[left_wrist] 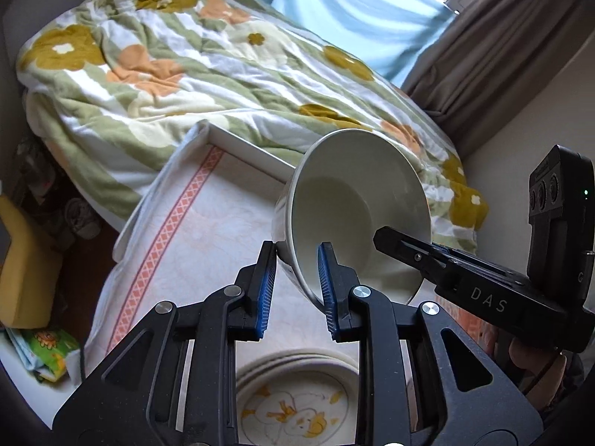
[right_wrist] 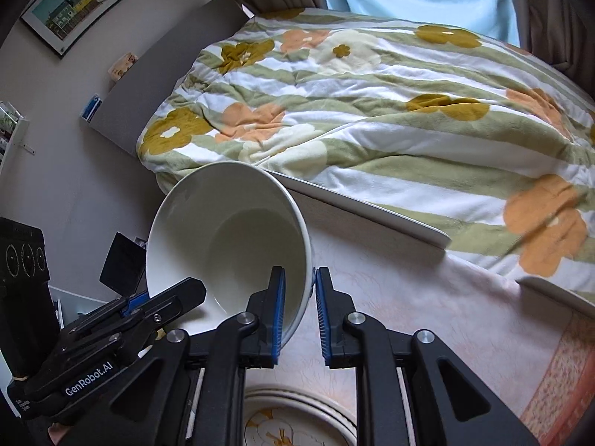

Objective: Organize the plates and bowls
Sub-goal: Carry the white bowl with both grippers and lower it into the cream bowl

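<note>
A plain white bowl hangs tilted in the air above the table, its mouth turned toward both cameras. My left gripper is shut on the bowl's rim, one blue pad inside and one outside. My right gripper is shut on the rim further round, and it shows in the left wrist view as a black arm reaching into the bowl. The left gripper shows likewise in the right wrist view. Below both grippers a stack of plates with a yellow and orange print lies on the table.
The table wears a cream cloth with a pink patterned border. Right behind it stands a bed with a green-striped floral duvet. Brown curtains hang at the back. A yellow cushion lies low on the left.
</note>
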